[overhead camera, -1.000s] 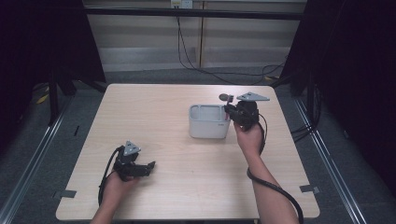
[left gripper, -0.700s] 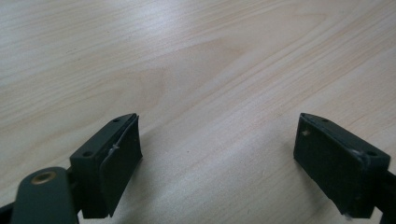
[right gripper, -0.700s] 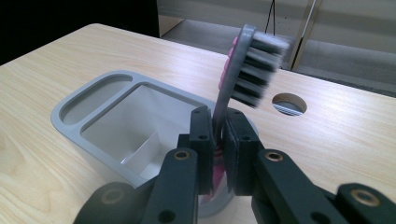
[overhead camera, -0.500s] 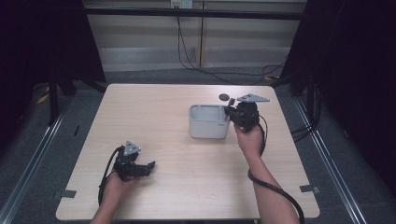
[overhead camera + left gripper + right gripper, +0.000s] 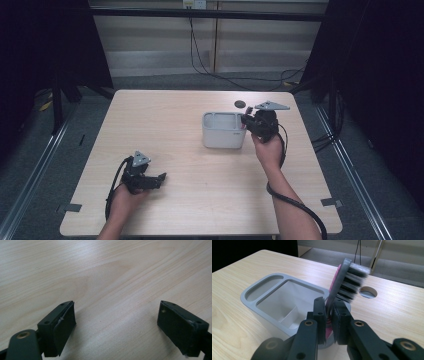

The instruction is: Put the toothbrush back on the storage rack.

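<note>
While toothbrush (image 5: 347,277) stands upright: pinched in right gripper (image 5: 329,315), bristles up
Holder (image 5: 284,302): grey, just beside it
Left gripper (image 5: 116,322): spread wide, nothing between

This is looking like a lab or recording bay rather than a home. A plain light-wood table (image 5: 200,200) is standing alone on grey carpet (image 5: 30,170), with dark curtains (image 5: 45,45) hanging at both sides. Cables (image 5: 220,75) are trailing across the floor below a wall socket (image 5: 194,4), metal rails (image 5: 35,165) are running beside the table, and tape marks (image 5: 73,207) are sitting at its near corners.
</note>
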`<state>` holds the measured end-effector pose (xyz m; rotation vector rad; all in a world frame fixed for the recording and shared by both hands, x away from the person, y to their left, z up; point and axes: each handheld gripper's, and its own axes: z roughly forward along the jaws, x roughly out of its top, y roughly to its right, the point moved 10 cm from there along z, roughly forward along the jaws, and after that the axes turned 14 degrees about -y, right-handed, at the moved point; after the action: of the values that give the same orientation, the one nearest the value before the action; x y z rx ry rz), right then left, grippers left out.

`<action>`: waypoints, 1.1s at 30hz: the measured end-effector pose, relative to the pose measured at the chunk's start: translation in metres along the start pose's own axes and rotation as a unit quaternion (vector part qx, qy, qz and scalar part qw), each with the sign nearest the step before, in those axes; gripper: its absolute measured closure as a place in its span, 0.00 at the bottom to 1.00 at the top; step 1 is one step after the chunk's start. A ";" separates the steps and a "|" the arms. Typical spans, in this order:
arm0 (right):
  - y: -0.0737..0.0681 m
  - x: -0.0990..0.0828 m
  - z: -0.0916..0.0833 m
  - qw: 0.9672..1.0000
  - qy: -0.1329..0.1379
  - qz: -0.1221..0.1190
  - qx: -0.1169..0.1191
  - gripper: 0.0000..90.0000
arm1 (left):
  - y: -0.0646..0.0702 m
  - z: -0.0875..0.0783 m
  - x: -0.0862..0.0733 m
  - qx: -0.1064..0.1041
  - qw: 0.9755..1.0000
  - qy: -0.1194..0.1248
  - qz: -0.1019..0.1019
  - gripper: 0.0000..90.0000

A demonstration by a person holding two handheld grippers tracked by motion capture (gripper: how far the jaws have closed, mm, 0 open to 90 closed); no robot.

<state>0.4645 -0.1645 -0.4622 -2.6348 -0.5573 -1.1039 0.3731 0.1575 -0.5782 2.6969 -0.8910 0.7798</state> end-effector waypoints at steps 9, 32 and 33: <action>0.000 -0.002 -0.001 1.000 0.000 0.001 -0.001 0.91 | 0.000 0.000 0.000 0.000 1.000 0.000 0.000 0.16; -0.001 -0.007 -0.003 1.000 0.002 0.004 -0.009 0.74 | 0.000 0.000 0.000 0.002 1.000 0.000 0.001 0.16; -0.001 -0.007 -0.003 1.000 0.002 0.005 -0.008 0.72 | 0.000 0.000 0.000 0.000 1.000 -0.001 0.000 0.16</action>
<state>0.4579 -0.1664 -0.4647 -2.6461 -0.5352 -1.1150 0.3730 0.1576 -0.5782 2.6977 -0.8907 0.7782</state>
